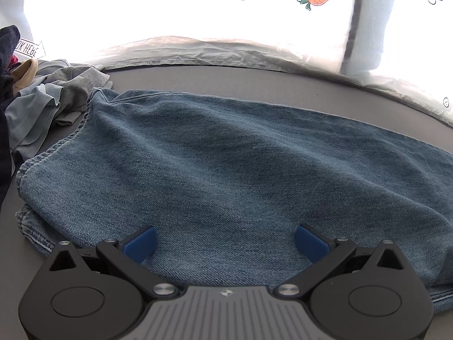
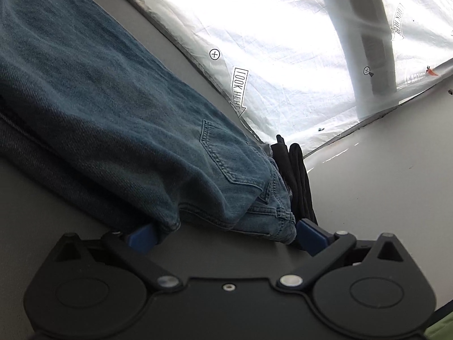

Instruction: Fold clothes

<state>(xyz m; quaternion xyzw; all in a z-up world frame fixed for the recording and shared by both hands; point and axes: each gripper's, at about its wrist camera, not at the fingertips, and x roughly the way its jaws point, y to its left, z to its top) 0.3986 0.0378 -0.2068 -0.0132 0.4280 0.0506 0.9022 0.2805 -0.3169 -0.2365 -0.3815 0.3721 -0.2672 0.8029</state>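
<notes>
Folded blue jeans (image 1: 226, 170) lie flat on the grey table (image 1: 254, 80). My left gripper (image 1: 225, 240) is open, its blue pads (image 1: 141, 242) spread wide just above the near part of the denim. In the right wrist view the waist end of the jeans (image 2: 141, 130), with a back pocket (image 2: 226, 155), lies at my right gripper (image 2: 225, 236). That gripper is open, its blue pads (image 2: 310, 235) on either side of the waistband edge, not closed on it.
A pile of grey, light blue and dark clothes (image 1: 42, 99) sits at the left. A black garment (image 2: 296, 178) lies just behind the jeans' waist. A bright white printed sheet (image 1: 226, 14) rises behind the table (image 2: 382, 184).
</notes>
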